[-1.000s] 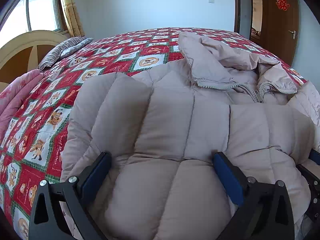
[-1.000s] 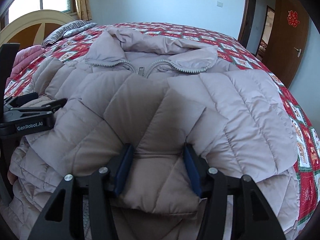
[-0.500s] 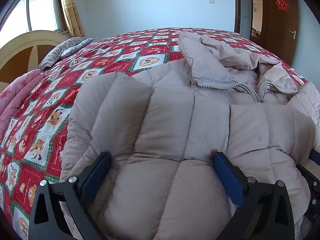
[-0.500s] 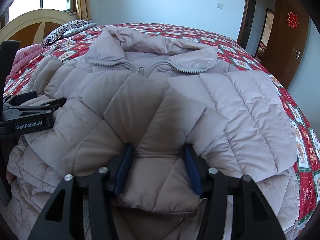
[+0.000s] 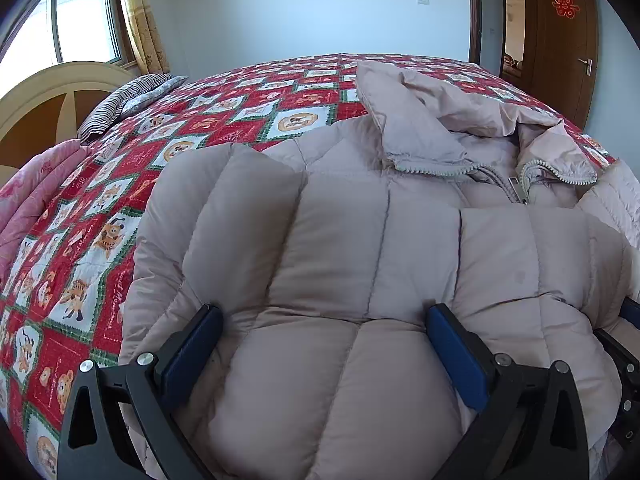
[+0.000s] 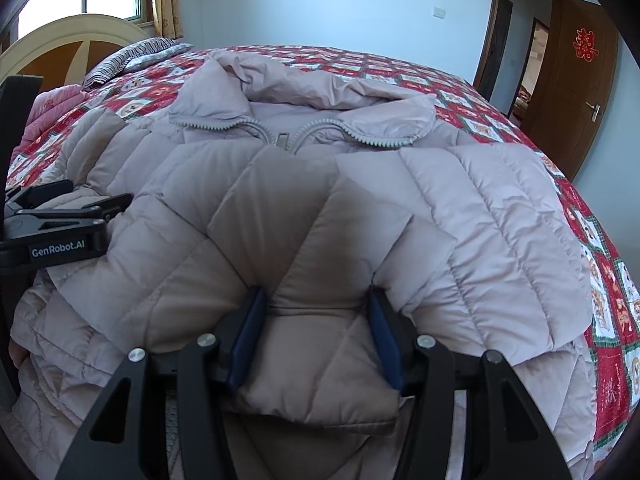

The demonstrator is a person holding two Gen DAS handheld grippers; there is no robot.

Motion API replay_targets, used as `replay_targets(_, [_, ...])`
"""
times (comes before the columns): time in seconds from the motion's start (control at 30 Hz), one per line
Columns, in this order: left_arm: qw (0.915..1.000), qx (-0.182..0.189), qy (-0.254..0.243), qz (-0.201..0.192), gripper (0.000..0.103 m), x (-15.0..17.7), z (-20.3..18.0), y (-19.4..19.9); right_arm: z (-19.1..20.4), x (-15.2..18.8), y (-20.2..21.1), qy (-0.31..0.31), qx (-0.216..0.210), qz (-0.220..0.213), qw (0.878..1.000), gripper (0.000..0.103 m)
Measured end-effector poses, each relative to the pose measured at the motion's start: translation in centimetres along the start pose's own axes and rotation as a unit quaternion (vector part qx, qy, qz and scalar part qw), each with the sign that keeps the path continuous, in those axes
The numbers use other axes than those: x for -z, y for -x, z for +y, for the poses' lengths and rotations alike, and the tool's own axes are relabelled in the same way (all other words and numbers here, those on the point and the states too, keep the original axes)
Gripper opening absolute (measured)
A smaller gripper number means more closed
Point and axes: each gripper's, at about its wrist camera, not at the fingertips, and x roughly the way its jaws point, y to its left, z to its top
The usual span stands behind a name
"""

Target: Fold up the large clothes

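Observation:
A puffy, pale mauve quilted jacket (image 5: 380,240) lies front-up on the bed, with its collar and zipper (image 6: 282,140) at the far end. My left gripper (image 5: 320,312) stands wide at the jacket's near edge. A thick fold bulges between its blue pads, which sink into the fabric. In the right wrist view the same jacket (image 6: 460,208) fills the frame. My right gripper (image 6: 316,296) is shut on a narrower pinched fold at the near hem. The left gripper (image 6: 116,204) shows side-on at the left edge, resting on the jacket.
The bed carries a red patchwork quilt (image 5: 100,240). A striped pillow (image 5: 132,100) and a pink blanket (image 5: 32,200) lie by the curved headboard (image 5: 48,96) on the left. A wooden door (image 5: 560,40) stands at the far right.

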Motion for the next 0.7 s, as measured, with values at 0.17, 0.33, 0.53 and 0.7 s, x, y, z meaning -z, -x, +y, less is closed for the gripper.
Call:
replay_targets(0.17, [0.9988,-0.038,-0.03,-0.011,0.102,-1.2,-0.5,2.2,-1.9,-1.6,0.2,-0.007,-0.057,0.031,0.998,0.057])
replay_targets(0.33, [0.9972,-0.014,-0.021,-0.07,0.102,-6.4,-0.3,5.5,-4.4,-4.7,0.9,-0.018,-0.072,0.023,0.997,0.062])
replay_targets(0.53, [0.9958,-0.042,-0.066,-0.048,0.102,-14.3,-3.1,-1.4,-5.4,-7.6,0.2,-0.003,-0.081,0.029,0.996,0.064])
replay_targets(0.7, [0.9922,-0.046,-0.115,0.013,0.095,-16.4,-5.1,-9.1,-8.3,-9.8,0.3,-0.021,-0.089,0.025,0.995,0.075])
